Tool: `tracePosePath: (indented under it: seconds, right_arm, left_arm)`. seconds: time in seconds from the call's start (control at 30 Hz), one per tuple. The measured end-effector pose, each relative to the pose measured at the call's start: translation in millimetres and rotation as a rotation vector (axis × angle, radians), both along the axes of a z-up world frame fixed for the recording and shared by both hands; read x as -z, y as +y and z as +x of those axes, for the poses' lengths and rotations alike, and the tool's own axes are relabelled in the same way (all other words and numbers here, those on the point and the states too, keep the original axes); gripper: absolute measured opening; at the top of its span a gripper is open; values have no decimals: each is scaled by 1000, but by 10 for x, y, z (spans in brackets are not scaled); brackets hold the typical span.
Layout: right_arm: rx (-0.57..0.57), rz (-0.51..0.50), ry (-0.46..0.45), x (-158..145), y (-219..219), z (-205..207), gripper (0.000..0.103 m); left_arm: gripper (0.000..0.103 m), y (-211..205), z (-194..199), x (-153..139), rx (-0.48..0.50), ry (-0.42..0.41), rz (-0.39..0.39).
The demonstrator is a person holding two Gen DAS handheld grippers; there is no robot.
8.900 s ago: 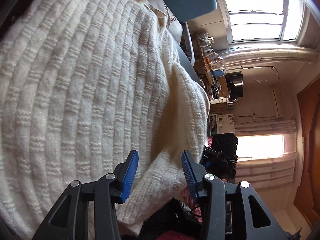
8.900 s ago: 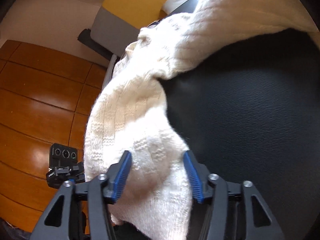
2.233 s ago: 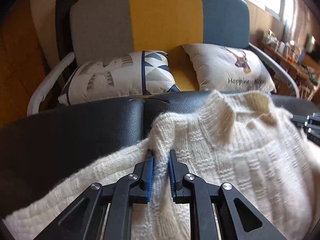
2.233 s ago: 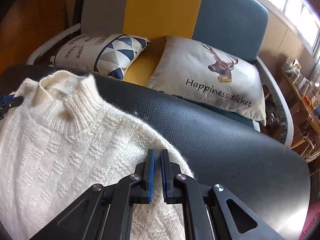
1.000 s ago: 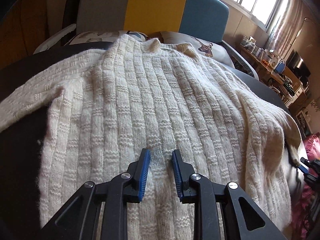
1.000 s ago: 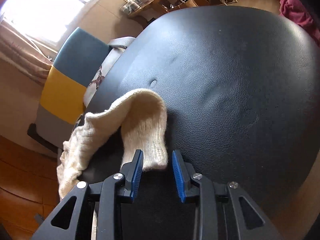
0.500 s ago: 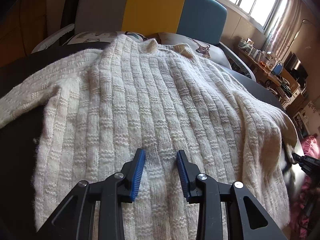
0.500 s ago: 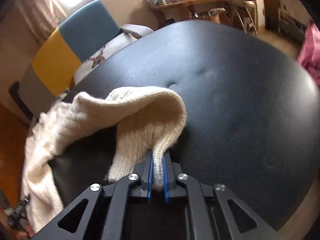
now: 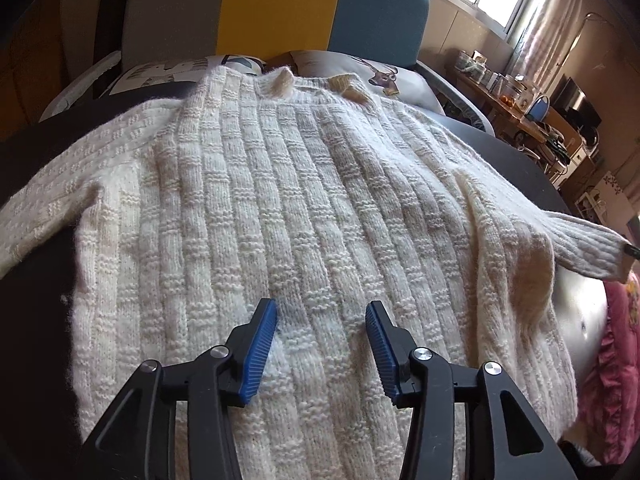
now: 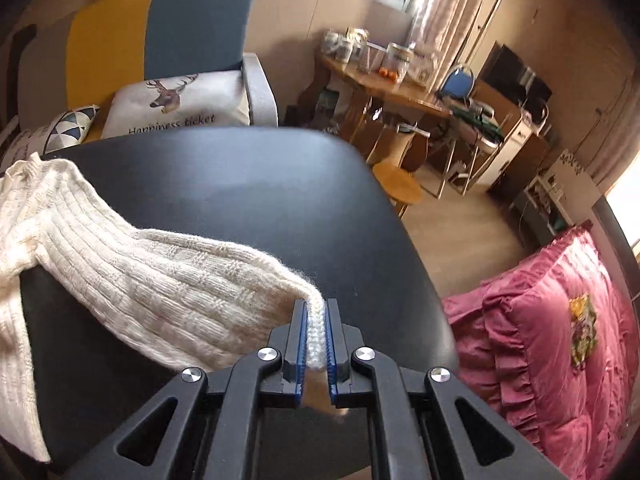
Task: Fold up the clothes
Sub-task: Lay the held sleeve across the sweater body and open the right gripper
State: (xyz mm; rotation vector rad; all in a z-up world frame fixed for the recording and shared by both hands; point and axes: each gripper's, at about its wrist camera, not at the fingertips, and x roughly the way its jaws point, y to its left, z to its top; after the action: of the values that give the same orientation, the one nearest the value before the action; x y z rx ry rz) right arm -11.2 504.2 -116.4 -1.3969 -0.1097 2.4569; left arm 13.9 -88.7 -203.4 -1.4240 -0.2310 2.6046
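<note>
The left gripper [image 9: 322, 312] hovers over the lower body of the cream sweater [image 9: 280, 208], which lies spread flat on the black table [image 10: 248, 184]; its jaws are opening, knit beneath them but ungripped. The right gripper [image 10: 314, 308] is clamped on the sweater's sleeve cuff [image 10: 316, 328], the sleeve [image 10: 160, 276] trailing leftward from it.

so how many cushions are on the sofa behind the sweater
2: a deer-print cushion under the blue back panel, a triangle-pattern cushion beside it under the yellow one. The sweater may hide more.
</note>
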Motion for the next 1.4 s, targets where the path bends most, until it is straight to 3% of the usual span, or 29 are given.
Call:
tracePosePath:
  seconds: [0.13, 0.2, 0.33, 0.43, 0.5, 0.6, 0.67, 0.77, 0.87, 0.93, 1.0, 1.2, 1.33, 1.4]
  right_arm:
    - [95, -113, -121, 634, 266, -127, 10]
    - [151, -182, -107, 784, 366, -88, 14]
    - [215, -126, 20, 622, 399, 54, 18]
    - [139, -43, 149, 291, 111, 133, 20]
    - [46, -140, 194, 137, -131, 145, 24]
    - [-150, -580, 162, 214, -550, 43, 24]
    - [-206, -796, 114, 389, -897, -71, 24]
    - [-224, -992, 85, 627, -1321, -297, 24]
    - [-178, -1139, 34, 826, -1680, -563, 24]
    - [-155, -997, 48, 792, -1847, -750, 24]
    - [-149, -783, 38, 750, -1939, -994, 24]
    - [-171, -474, -14, 758, -1991, -1353, 24]
    - [-193, -295, -114, 934, -1912, -1512, 24]
    - [-225, -244, -114, 950, -1913, -1532, 22]
  left_arm:
    - [49, -14, 25, -10, 13, -8, -12]
    - [49, -27, 28, -19, 19, -16, -14]
    - [49, -37, 10, -111, 12, -20, 19]
    - [49, 2, 26, -194, 23, -12, 66]
    - [49, 49, 53, -245, 38, -4, 94]
    - [49, 165, 135, -305, 84, 13, 110]
    - [49, 261, 202, -339, 118, 24, 98]
    - [49, 357, 297, -374, 153, 37, 84]
    - [49, 368, 381, -422, 166, 32, 146]
    - [49, 415, 450, -507, 202, 49, 182]
    - [49, 482, 510, -591, 245, 66, 214]
    - [49, 944, 514, -609, 436, 48, 249]
    - [49, 1322, 417, -420, 538, -23, 239]
    - [49, 1447, 369, -280, 562, -78, 250]
